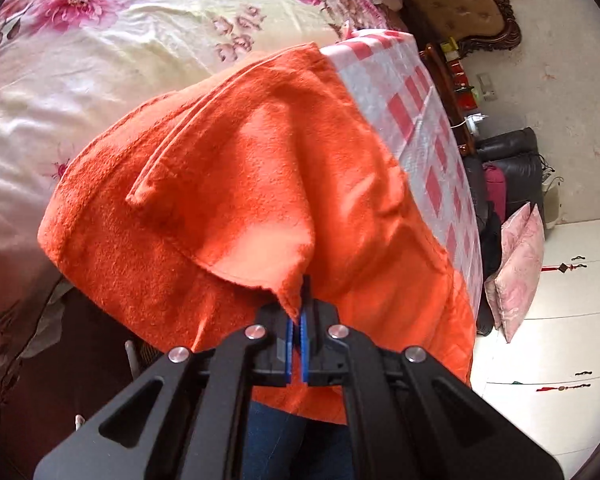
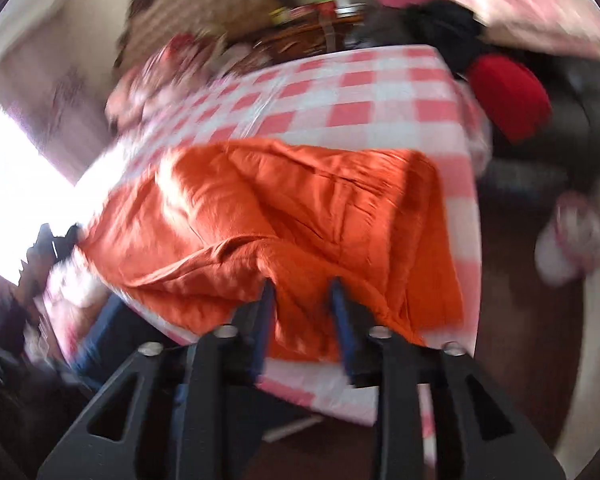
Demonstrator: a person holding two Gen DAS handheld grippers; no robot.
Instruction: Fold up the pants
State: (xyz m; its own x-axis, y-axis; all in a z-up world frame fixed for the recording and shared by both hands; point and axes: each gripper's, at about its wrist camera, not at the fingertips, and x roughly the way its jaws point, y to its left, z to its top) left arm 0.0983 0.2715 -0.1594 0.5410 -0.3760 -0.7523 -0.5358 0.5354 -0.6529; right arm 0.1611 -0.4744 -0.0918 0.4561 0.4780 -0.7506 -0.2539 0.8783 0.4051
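Orange pants (image 1: 240,168) lie spread over a table with a red-and-white checked cloth (image 1: 412,92). In the left wrist view, one layer is lifted into a flap whose corner is pinched between the blue pads of my left gripper (image 1: 300,320), which is shut on it near the table's near edge. The right wrist view is blurred. There my right gripper (image 2: 302,292) stands open just over the near edge of the pants (image 2: 300,208), its two blue fingers apart with the cloth lying beneath them. The checked cloth (image 2: 360,92) shows beyond the pants.
A bed with a floral cover (image 1: 120,40) lies to the left of the table, and a padded headboard (image 1: 460,4) stands behind. A dark sofa (image 1: 512,160) with a red cushion (image 2: 508,96) and pink cushions (image 1: 520,264) stand to the right. A person's blue-jeaned leg (image 1: 284,440) is at the near edge.
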